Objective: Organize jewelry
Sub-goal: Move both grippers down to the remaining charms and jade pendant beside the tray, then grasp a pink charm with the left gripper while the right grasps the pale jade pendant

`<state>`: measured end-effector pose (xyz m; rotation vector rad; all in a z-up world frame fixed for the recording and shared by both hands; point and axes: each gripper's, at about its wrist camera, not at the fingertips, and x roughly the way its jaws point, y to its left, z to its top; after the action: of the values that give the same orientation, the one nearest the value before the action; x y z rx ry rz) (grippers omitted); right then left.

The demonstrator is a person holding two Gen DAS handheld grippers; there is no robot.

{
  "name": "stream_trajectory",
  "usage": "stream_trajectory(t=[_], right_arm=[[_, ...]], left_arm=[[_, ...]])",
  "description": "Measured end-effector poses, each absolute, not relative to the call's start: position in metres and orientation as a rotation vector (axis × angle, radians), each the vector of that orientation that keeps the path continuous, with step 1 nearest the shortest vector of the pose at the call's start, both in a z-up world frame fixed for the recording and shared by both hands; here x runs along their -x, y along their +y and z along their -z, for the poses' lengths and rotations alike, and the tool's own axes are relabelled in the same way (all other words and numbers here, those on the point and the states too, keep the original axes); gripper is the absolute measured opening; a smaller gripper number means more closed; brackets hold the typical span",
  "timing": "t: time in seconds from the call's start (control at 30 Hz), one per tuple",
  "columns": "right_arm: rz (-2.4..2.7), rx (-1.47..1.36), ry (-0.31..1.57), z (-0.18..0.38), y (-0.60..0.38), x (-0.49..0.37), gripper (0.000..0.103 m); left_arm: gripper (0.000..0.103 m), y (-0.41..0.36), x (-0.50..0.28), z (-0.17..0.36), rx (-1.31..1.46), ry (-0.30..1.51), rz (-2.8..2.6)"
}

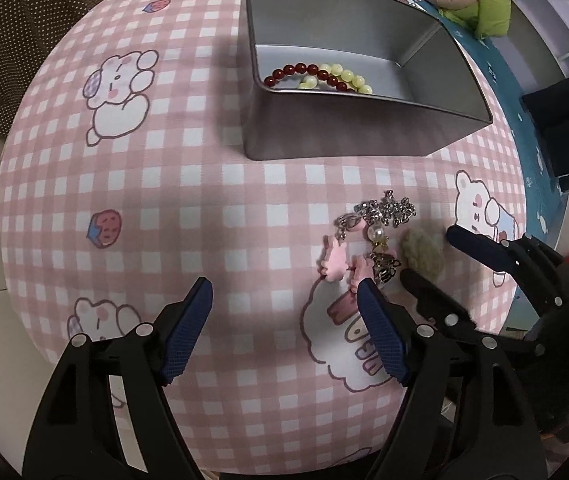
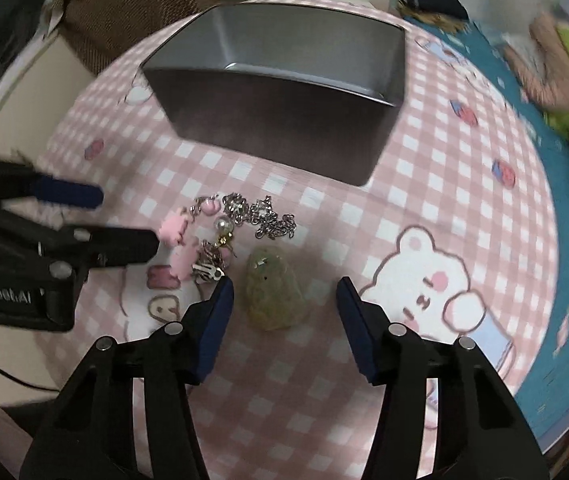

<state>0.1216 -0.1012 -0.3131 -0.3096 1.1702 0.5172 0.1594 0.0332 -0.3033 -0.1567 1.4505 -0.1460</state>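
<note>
Pink gingham cloth (image 1: 204, 208) carries a grey metal tin (image 1: 324, 132) with bead bracelets (image 1: 320, 76) inside. Near it, a fuzzy green charm (image 2: 274, 292) sits between the right gripper's (image 2: 284, 296) spread fingers; likely soft, light: pinch its flanks. Left gripper (image 1: 284, 296) is spread, beside the tangled pink charm chain (image 1: 368, 236).

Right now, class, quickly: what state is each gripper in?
Left gripper: open, holding nothing, beside the pink charms.
Right gripper: open, holding nothing, fingers either side of the fuzzy green charm.
</note>
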Motion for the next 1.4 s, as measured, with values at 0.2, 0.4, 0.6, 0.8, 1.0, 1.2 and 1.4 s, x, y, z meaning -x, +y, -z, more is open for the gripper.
stream_trajectory(t=[0.2, 0.4, 0.6, 0.8, 1.0, 1.2, 1.4], right_arm=[[-0.517, 0.331, 1.146, 0.313, -0.102, -0.117, 0.029], [-0.494, 0.274, 1.174, 0.311, -0.115, -0.123, 0.028], [-0.445, 0.220, 1.180, 0.307, -0.132, -0.136, 0.028], [-0.437, 0.208, 1.177, 0.304, -0.139, -0.137, 0.028], [-0.437, 0.200, 1.180, 0.302, -0.147, -0.137, 0.028], [-0.438, 0.173, 1.171, 0.299, -0.152, -0.131, 0.028], [-0.443, 0.151, 1.162, 0.294, -0.157, -0.129, 0.028]], left_arm=[[0.069, 0.016, -0.168, 0.309, 0.143, 1.434, 0.184], [0.055, 0.007, -0.175, 0.310, 0.119, 1.425, 0.191], [0.043, 0.009, -0.176, 0.309, 0.061, 1.415, 0.196], [0.043, -0.005, -0.180, 0.311, 0.011, 1.425, 0.185], [0.039, -0.040, -0.179, 0.316, -0.139, 1.431, 0.093], [0.016, -0.064, -0.175, 0.318, -0.173, 1.421, 0.109], [0.015, -0.046, -0.178, 0.317, -0.044, 1.444, 0.124]])
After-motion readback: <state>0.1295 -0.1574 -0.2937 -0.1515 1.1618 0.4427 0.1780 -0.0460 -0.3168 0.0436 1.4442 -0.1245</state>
